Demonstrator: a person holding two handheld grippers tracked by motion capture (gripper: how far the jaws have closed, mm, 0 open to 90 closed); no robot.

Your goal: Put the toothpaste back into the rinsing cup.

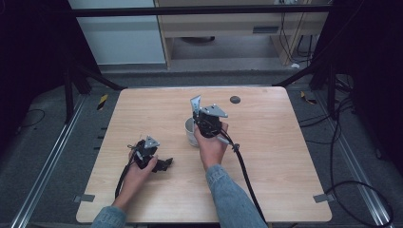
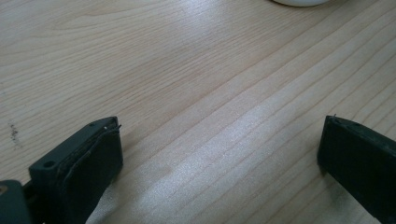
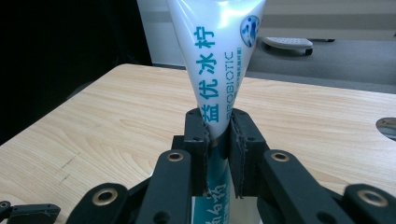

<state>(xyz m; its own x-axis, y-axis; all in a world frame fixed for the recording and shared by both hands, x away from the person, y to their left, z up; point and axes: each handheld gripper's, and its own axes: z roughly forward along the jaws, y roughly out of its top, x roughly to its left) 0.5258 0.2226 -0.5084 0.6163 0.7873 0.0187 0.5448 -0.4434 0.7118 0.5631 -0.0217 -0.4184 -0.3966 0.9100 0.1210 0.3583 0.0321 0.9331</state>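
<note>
Right gripper (image 3: 217,135): its two black jaws are clamped on a white squeeze tube with teal lettering (image 3: 217,51), pinching it at its narrow part. In the high view the right gripper (image 1: 202,116) is held up in the person's right hand (image 1: 211,145) above the middle of the table.
Tube: it stands upright between the jaws, widening upward; in the high view its flat end (image 1: 195,103) sticks up above the gripper. The word PROBIOTIC runs along it beside larger teal characters.
Left gripper (image 2: 219,154): its jaws stand wide apart, with bare wood between them. In the high view the left gripper (image 1: 164,164) lies low on the table in the left hand (image 1: 140,171), toward the near left part.
Cup: a white round cup (image 1: 191,132) stands on the table just beside the right hand, on its left; its rim (image 2: 299,2) peeks in at the top edge of the left gripper view.
Table: a light wooden tabletop with rounded corners (image 1: 266,161) carries everything; a small dark round disc (image 1: 235,99) sits near its far edge.
Cables: a black cable (image 1: 244,171) trails from the right gripper toward the near edge.
</note>
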